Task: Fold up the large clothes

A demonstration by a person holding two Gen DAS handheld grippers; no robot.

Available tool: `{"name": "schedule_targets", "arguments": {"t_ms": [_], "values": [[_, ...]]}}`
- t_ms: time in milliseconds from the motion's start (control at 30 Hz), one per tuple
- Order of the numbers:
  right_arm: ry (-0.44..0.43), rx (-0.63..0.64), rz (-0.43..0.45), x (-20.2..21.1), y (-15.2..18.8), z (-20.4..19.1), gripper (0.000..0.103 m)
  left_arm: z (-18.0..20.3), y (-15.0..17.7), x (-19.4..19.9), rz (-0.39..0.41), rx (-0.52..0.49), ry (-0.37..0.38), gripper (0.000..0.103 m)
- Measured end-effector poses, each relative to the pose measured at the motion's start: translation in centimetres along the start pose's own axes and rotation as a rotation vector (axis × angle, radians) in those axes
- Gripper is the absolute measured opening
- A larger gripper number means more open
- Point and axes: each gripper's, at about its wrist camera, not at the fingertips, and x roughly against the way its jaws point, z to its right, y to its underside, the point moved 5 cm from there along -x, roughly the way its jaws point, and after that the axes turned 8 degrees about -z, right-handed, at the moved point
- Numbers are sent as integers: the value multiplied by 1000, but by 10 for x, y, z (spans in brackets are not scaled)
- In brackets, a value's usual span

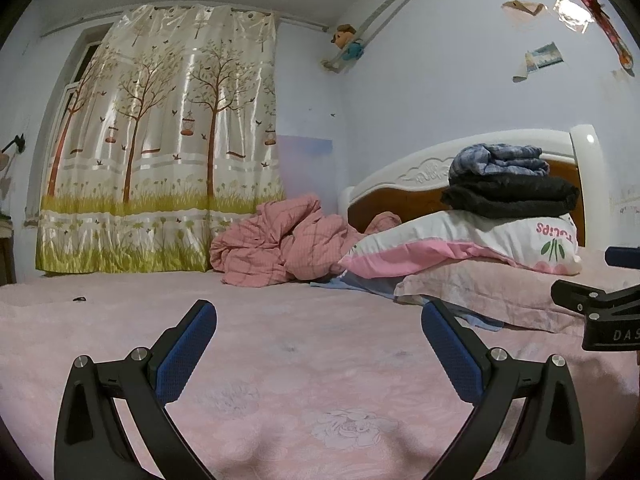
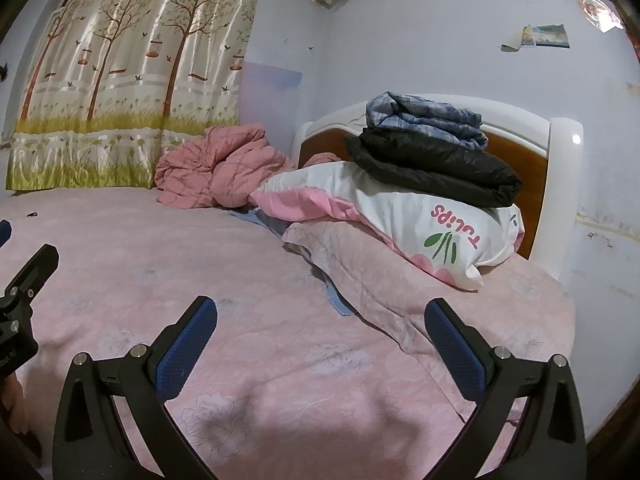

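Bedsheet (image 2: 304, 392) soft matt pink cloth, faint floral print. Curtain (image 1: 160, 140) glossy satin. Black folded garment (image 2: 436, 168) slightly shiny, quilted; blue checked garment (image 2: 424, 120) matt woven cloth. Headboard (image 2: 560, 168) glossy white frame, brown wood panel. Left gripper (image 1: 318, 312) matt black plastic, textured blue pads, metal pins.

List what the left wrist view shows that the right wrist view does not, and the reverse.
Only the left wrist view: the curtain rod above the tree-printed curtain and the open left gripper between its own fingers.

Only the right wrist view: the bed's right edge against the wall and the open right gripper.

Both: the crumpled pink checked quilt, and the folded black garment under the folded blue plaid garment.
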Motion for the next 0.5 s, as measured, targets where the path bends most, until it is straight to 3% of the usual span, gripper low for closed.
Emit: {"name": "schedule_targets", "arguments": {"t_ms": [500], "values": [[3, 0, -4, 1, 1, -2, 103, -2, 2, -6, -39, 2, 23, 103]]}}
